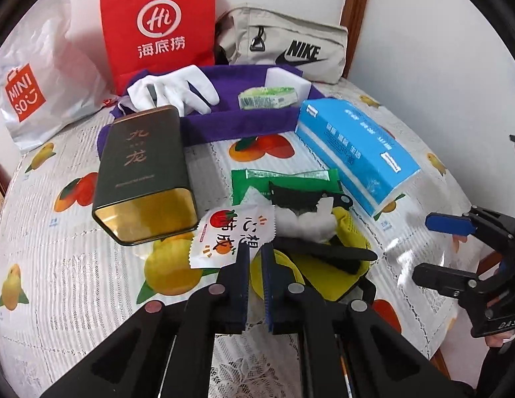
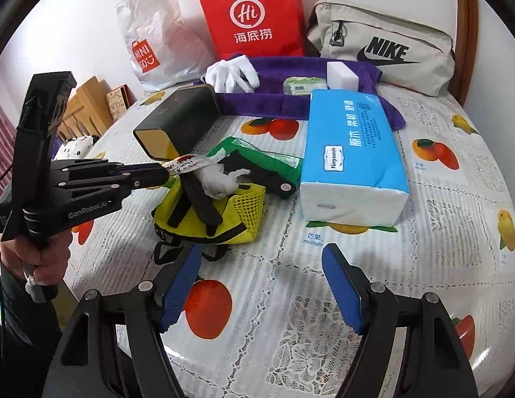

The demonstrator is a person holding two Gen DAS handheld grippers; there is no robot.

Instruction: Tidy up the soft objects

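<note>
The left tool [image 1: 255,253] is pinched nearly shut on the corner of a white snack packet [image 1: 232,237] printed with a tomato and orange Chinese characters, near the middle of the desk [image 1: 75,265]; the corner grip probably lets the thin wrapper peel away from the clutter without dragging its neighbours. The right tool [image 2: 260,285] hangs wide open and holds nothing, above bare cloth in front of the pile, seemingly waiting its turn. The packet lies against a crumpled white tissue [image 1: 305,222], a green pouch [image 1: 284,182] and a yellow mesh bag [image 2: 221,212] with black straps. Behind, a purple cloth tray [image 1: 231,122] already carries a white glove [image 1: 178,88], a small green pack [image 1: 269,98] and a white foam block [image 1: 285,78], so it looks like the sorting place. The blue tissue pack [image 2: 353,152] reads "Yunyuxin", the beige bag [image 2: 383,46] "NIKE", the red paper bag [image 1: 159,23] "Hi" above 海底捞, the plastic bag [image 1: 28,96] "MINISO", and the dark tin [image 1: 143,172] 九龙.
</note>
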